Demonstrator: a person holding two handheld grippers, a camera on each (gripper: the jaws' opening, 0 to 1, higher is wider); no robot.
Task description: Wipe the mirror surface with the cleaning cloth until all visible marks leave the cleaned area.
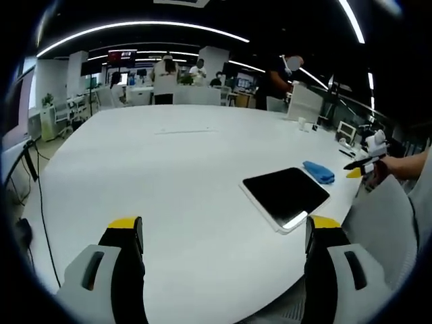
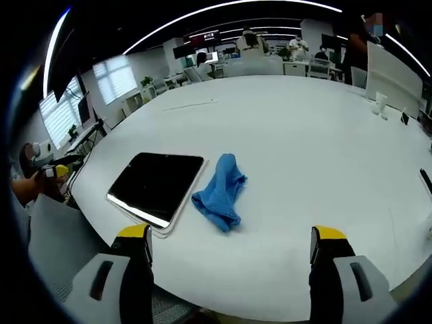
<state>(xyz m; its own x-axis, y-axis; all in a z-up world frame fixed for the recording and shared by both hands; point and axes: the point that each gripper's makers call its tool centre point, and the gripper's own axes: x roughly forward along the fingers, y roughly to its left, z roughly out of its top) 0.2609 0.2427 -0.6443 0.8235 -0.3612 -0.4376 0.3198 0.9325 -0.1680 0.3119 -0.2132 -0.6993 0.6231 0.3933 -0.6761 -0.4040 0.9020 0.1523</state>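
Yellow-tipped grey fingers of both grippers, spread wide and holding nothing, over a smooth white counter.

In the right gripper view, the right gripper [image 2: 229,246] hovers at the counter's [image 2: 304,135] rounded edge; just beyond lies the crumpled blue cloth [image 2: 221,191], touching the flat rectangular mirror [image 2: 156,185], dark and glossy in a thin white frame. In the left gripper view, the left gripper [image 1: 226,236] faces the mirror [image 1: 286,194] with the cloth [image 1: 318,171] behind it. People stand far off.

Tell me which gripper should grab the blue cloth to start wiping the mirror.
Right, probably. In the right gripper view the blue cloth lies just ahead between its open jaws, beside the mirror. From the left gripper, the cloth sits beyond the mirror, farther off.
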